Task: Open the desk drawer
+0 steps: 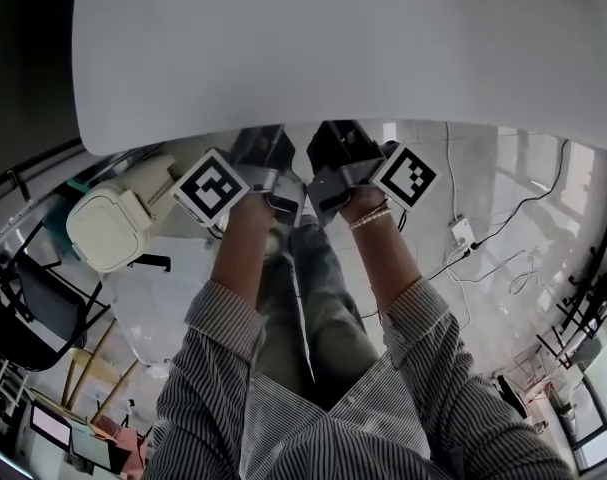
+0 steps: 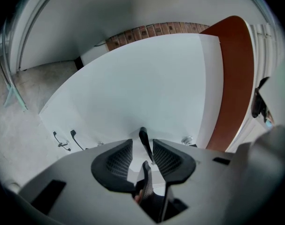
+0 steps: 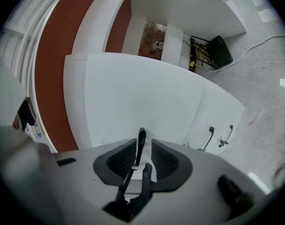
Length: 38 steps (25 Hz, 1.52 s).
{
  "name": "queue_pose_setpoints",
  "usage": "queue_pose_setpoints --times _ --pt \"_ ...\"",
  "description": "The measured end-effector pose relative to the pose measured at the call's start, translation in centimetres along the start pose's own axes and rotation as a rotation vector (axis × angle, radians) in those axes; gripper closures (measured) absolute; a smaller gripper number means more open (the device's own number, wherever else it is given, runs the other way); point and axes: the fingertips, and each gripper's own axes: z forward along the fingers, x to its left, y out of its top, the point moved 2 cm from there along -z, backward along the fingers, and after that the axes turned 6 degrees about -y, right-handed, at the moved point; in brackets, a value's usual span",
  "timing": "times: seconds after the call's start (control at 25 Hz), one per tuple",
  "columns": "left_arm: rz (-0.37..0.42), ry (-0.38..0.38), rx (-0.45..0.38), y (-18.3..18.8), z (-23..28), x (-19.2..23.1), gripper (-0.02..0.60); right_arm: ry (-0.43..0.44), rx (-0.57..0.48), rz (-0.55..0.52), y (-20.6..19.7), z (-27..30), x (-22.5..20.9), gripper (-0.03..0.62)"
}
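Left gripper [image 2: 142,150] and right gripper [image 3: 143,147] are held side by side on outstretched forearms [image 1: 241,258]. The jaws of both are seen standing apart.

This looks like an office or workroom: a broad white desk [image 1: 333,48] fills 12 o'clock above a glossy pale floor [image 1: 503,168]. Loose cables [image 1: 531,201] and a power strip [image 1: 463,233] lie at 3 o'clock. A black chair [image 1: 23,318] stands at 8 o'clock.

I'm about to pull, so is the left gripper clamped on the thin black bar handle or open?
Open: the left gripper has its jaws apart, with the thin black bar handle standing between them, unclamped.
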Motion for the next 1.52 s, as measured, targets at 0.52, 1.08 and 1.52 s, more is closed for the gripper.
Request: queue_pose_setpoints --times 0.52,1.08,1.52 --pt "-0.019 -0.064 -0.012 -0.2 -0.1 -0.7 0.517 0.048 -0.021 0.058 0.1 0.0 0.4 0.554" --pt "-0.072 -0.074 -0.011 -2.8 -2.7 -1.0 0.522 0.043 -0.025 0.074 -1.8 -3.2 -0.2 0.557" --pt "-0.09 -0.076 0.01 -6.3 -7.0 -1.7 0.522 0.025 -0.021 0.071 -4.6 -7.9 -0.7 0.557"
